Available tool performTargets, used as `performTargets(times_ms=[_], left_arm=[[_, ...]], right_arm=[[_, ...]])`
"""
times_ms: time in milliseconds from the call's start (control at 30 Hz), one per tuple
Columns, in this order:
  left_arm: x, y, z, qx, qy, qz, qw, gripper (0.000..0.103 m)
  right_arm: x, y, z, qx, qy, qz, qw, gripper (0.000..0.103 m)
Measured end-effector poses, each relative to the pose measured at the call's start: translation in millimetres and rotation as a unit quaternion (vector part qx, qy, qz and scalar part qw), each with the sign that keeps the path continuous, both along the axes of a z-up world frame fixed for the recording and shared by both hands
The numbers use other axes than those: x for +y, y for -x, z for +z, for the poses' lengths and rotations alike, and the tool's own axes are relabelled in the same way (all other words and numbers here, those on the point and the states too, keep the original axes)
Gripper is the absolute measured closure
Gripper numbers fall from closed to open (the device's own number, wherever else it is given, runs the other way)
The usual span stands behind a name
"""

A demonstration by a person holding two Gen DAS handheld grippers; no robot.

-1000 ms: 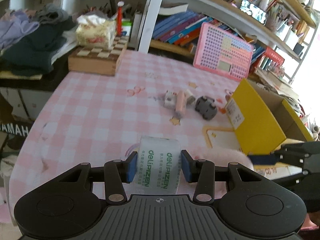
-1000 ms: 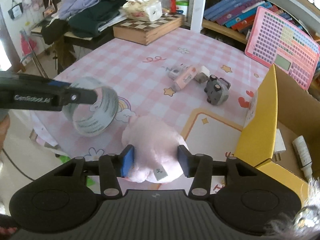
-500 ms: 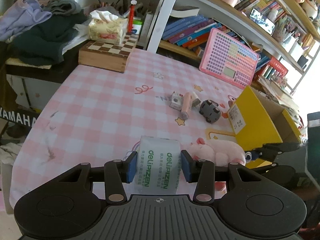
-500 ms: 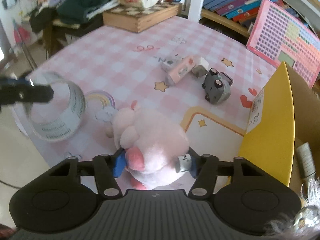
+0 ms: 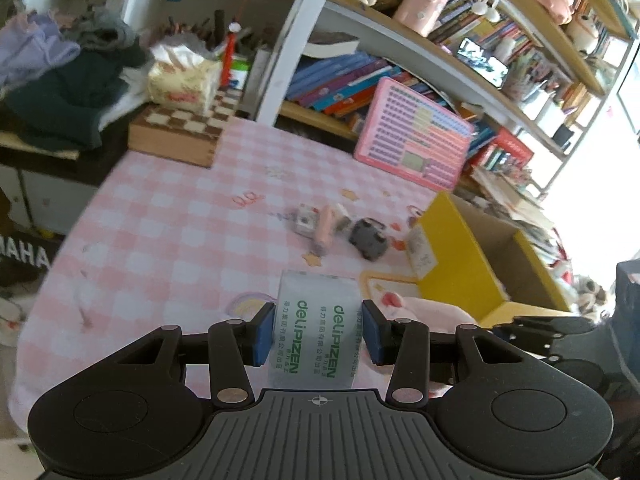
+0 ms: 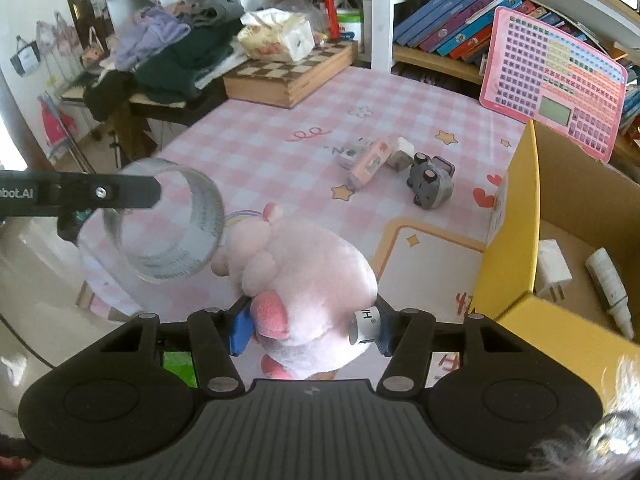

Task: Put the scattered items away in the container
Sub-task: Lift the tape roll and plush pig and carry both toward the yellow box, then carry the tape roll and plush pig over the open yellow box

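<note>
My left gripper [image 5: 318, 338] clamps the tape roll [image 5: 316, 332]; my right gripper [image 6: 308, 326] squeezes the pink plush pig [image 6: 304, 280], the yellow box's [image 6: 516, 240] rim right of my jaws, bare tablecloth [image 6: 280, 120] ahead.

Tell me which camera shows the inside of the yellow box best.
The right wrist view. It looks down past the yellow box wall to its cardboard floor, where a white charger and a small white bottle lie. The left wrist view shows the box mostly from outside; its contents stay hidden.
</note>
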State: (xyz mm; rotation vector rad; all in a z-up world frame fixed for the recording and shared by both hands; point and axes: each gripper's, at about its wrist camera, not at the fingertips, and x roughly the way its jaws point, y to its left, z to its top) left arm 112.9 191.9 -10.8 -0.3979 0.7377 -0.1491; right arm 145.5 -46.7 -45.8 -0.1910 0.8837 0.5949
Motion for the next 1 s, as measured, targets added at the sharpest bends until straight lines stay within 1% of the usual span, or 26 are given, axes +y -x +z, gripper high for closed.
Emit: performTargets(times_ms=[133,267,400,600,800,1000], left_arm=[[-0.8,10.1,0.8,0.008,0.023,-0.007,0.9997,0.060],[-9.9,20.2,9.2,-0.002,0.018,-0.028,0.9994,0.060],[-19.5,26.2,13.7,-0.003,0.015,-0.050,0.9986,0.060],[-33.3,37.7,16.1,0.006,0.031,-0.083,0.9960,0.060],[-47.2,48.1,16.0,0.019,0.055,-0.113,0.9919,0.060],[-64.2,50.6,14.0,0.029,0.067,-0.140,0.9875,0.060]], right_arm=[[-4.1,16.9,7.3,-0.003,-0.015,-0.009,1.000,0.049],[-12.2,33.5,11.1,-0.005,-0.025,-0.022,0.999,0.048],[-24.2,46.5,8.4,0.002,-0.029,-0.049,0.998,0.048],[-47.7,75.7,12.6,0.002,-0.030,-0.079,0.996,0.048],[-80.7,102.6,14.6,0.008,-0.030,-0.130,0.991,0.048],[-110.9,125.7,9.3,0.025,-0.028,-0.184,0.982,0.048]])
